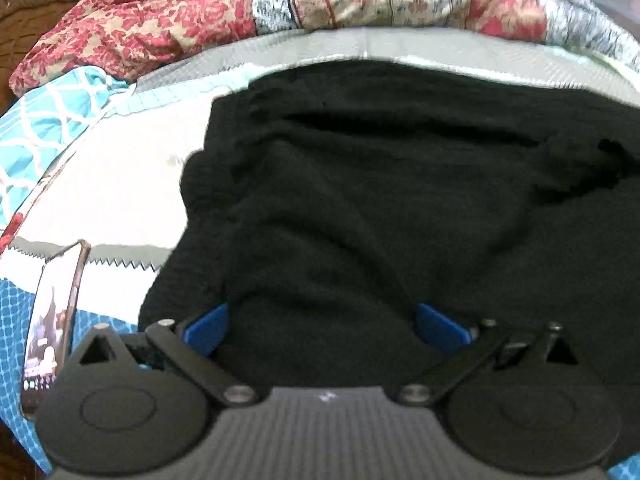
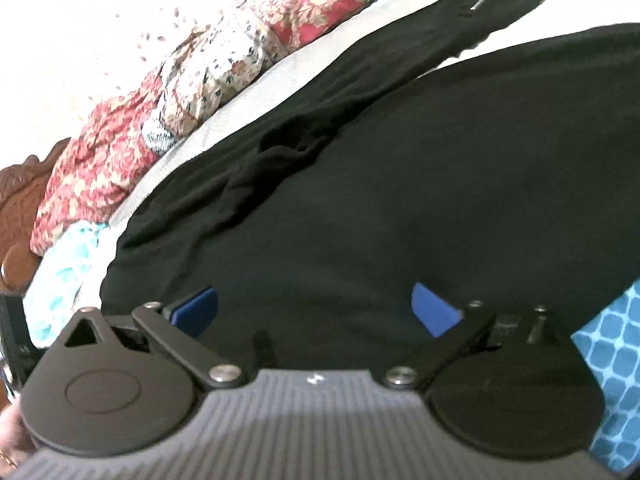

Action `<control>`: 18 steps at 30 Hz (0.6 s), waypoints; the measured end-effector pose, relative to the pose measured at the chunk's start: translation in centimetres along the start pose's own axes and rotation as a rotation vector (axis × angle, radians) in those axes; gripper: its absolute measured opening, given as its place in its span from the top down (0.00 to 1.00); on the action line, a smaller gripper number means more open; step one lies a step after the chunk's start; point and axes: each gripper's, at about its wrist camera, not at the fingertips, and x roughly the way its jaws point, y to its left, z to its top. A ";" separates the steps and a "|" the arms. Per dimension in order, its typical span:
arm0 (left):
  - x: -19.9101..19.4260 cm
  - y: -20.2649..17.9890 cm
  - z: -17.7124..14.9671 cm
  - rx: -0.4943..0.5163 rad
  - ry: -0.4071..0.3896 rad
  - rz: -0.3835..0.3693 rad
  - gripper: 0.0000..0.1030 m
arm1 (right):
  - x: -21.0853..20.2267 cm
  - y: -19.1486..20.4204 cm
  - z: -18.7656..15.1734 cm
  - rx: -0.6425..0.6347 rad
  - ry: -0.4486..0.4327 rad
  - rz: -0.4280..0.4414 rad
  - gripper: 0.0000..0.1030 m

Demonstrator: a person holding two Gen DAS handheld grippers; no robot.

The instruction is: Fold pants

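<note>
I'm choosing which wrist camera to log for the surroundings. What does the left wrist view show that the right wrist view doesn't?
Only the left wrist view: a phone lying on the bed beside the black pants, and the left gripper, open over the fabric.

Only the right wrist view: the pant legs stretching away, and the right gripper, open.

Both: the pants, the red floral quilt and the carved wooden headboard.

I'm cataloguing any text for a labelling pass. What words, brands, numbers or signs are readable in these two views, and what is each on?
No readable text in either view.
Small white mark on the left gripper body: too small and blurred to read.
Same mark on the right gripper body: unreadable.
Phone screen on the bed: shows a picture, no legible words.
Black pants: no label visible.
</note>
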 end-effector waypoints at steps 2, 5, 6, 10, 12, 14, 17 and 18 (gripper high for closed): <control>-1.3 1.1 1.1 0.000 -0.050 -0.032 0.20 | 0.0 0.5 0.6 -0.038 0.043 -0.012 0.00; -3.1 3.4 4.1 0.004 -0.157 -0.033 0.21 | -1.0 0.4 2.2 -0.018 0.038 -0.039 0.30; -3.4 4.4 5.6 0.013 -0.197 -0.011 0.21 | -1.3 0.2 2.9 -0.024 0.027 -0.042 0.41; -1.5 6.8 12.4 0.122 -0.298 0.103 0.19 | -2.4 -1.2 7.6 -0.050 -0.048 -0.094 0.53; 1.0 7.2 15.5 0.181 -0.310 0.145 0.19 | -2.1 -2.1 10.0 -0.047 -0.070 -0.119 0.53; 4.1 7.1 18.0 0.230 -0.298 0.170 0.15 | -1.5 -3.2 12.6 -0.028 -0.083 -0.147 0.53; 8.8 6.4 20.0 0.276 -0.241 0.126 0.11 | 0.1 -4.6 16.7 -0.018 -0.088 -0.189 0.52; 9.9 6.2 20.3 0.274 -0.217 0.095 0.11 | 0.7 -4.9 18.2 -0.021 -0.098 -0.216 0.52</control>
